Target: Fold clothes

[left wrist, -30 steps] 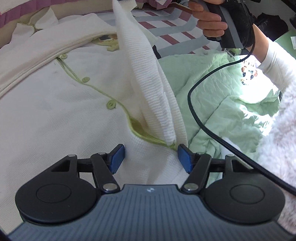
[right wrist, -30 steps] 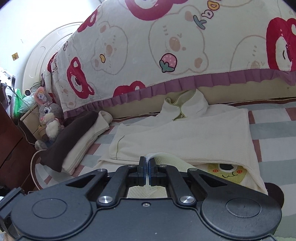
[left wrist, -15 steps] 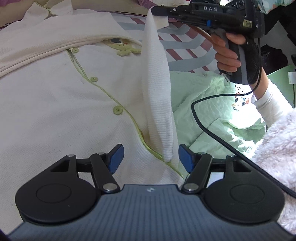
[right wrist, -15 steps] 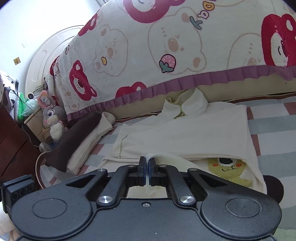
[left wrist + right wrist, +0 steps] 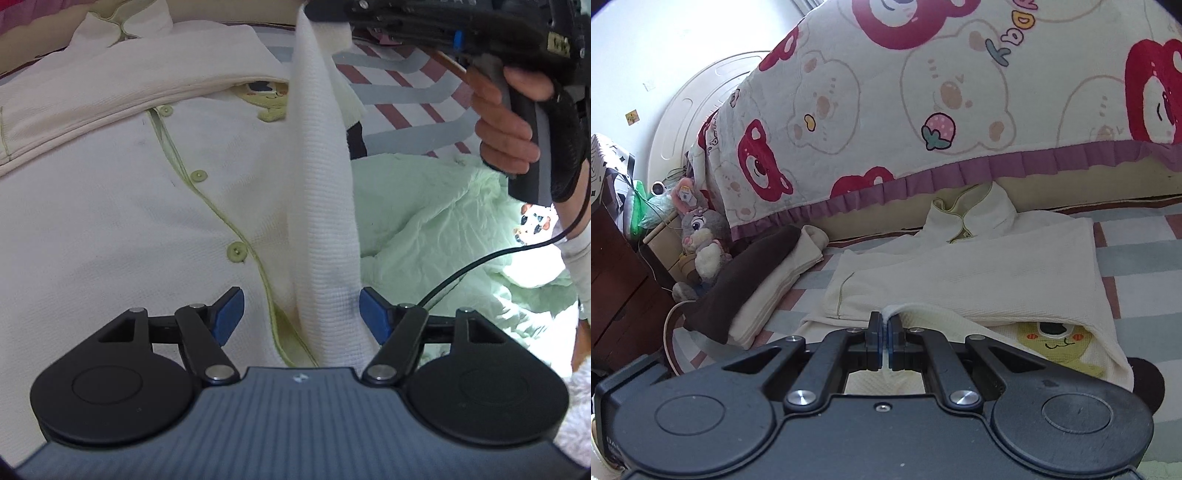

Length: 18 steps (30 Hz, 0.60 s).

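- Left wrist view: the left gripper [image 5: 301, 312] stands wide over a cream buttoned garment [image 5: 110, 206] spread on the bed, its pads clear of the cloth. A lifted strip of the garment, seemingly a sleeve [image 5: 321, 206], hangs between the pads and runs up ahead to the right gripper [image 5: 332, 22].
- Doing it well, as judged here: pinch the strip low, then carry both ends across together so it lands flat.
- Unclear: the strip's lower end is hidden behind the gripper body.
- Right wrist view: the right gripper [image 5: 885, 334] is pinched tight on a white cloth edge [image 5: 892, 309]; the garment lies just ahead.
- Unclear: the cloth below the fingers, hidden under the housing.
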Motion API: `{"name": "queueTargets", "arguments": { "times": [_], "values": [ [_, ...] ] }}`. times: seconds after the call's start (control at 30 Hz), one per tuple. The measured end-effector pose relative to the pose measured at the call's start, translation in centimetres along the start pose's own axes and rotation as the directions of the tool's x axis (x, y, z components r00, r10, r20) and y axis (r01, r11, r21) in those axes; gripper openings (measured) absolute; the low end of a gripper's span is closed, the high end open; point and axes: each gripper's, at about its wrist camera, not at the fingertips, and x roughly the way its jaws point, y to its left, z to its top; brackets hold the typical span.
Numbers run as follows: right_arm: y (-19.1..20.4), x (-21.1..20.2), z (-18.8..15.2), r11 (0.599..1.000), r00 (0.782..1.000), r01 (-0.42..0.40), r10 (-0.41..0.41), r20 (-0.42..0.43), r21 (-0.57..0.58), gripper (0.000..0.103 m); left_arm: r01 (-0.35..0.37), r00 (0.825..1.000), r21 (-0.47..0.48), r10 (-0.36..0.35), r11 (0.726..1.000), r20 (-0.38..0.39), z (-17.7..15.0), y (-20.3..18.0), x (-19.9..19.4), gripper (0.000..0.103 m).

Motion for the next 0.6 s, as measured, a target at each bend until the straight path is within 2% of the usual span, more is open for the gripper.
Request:
{"name": "queueTargets", "arguments": {
  "times": [0.17, 0.2, 0.23, 0.27, 0.3, 0.33, 0.4, 0.5, 0.6],
  "values": [
    [-0.6, -1.1, 0.0, 0.999, 0.999, 0.002, -0.004, 0.038, 0.038, 0.005, -0.044, 0.998, -0.027, 0.042, 0.999, -0.046, -1.5, 0.2, 1.0, 0.068],
    [-0.7, -1.3, -0.1, 0.999, 0.999, 0.001, -0.003, 0.045, 0.045, 0.005, -0.050, 0.998, -0.034, 0.049, 0.998, -0.046, -1.8, 0.4, 1.0, 0.066],
    [-0.9, -1.4, -0.2, 0.999, 0.999, 0.001, -0.003, 0.051, 0.049, 0.005, -0.072, 0.997, -0.028, 0.071, 0.997, -0.032, -2.1, 0.5, 0.8, 0.059],
    [-1.0, -1.5, -0.3, 0.999, 0.998, 0.001, -0.004, 0.056, 0.052, 0.005, -0.098, 0.995, -0.019, 0.097, 0.995, -0.013, -2.3, 0.6, 0.5, 0.021],
    [-1.1, -1.5, -0.4, 0.999, 0.998, 0.003, -0.006, 0.058, 0.054, 0.005, -0.147, 0.989, -0.002, 0.147, 0.989, 0.020, -2.4, 0.4, 0.0, 0.013],
    [-1.3, -1.5, -0.4, 0.998, 0.998, 0.007, -0.010, 0.060, 0.056, 0.005, -0.191, 0.980, 0.022, 0.190, 0.981, 0.054, -2.2, 0.1, -0.6, 0.013],
    [-1.6, -1.5, -0.5, 0.998, 0.998, 0.007, -0.012, 0.065, 0.069, 0.005, -0.232, 0.969, 0.057, 0.225, 0.971, 0.104, -1.5, -0.5, -2.0, 0.013],
    [-2.2, -1.7, -0.4, 0.995, 0.996, -0.004, -0.004, 0.089, 0.099, 0.005, -0.299, 0.949, 0.128, 0.281, 0.945, 0.142, 0.3, -0.3, -3.3, 0.013],
    [-2.5, -2.2, 0.0, 0.993, 0.991, -0.011, -0.005, 0.132, 0.119, 0.005, -0.347, 0.933, 0.158, 0.323, 0.925, 0.157, 2.4, 1.2, -4.2, 0.013]
  ]
}}
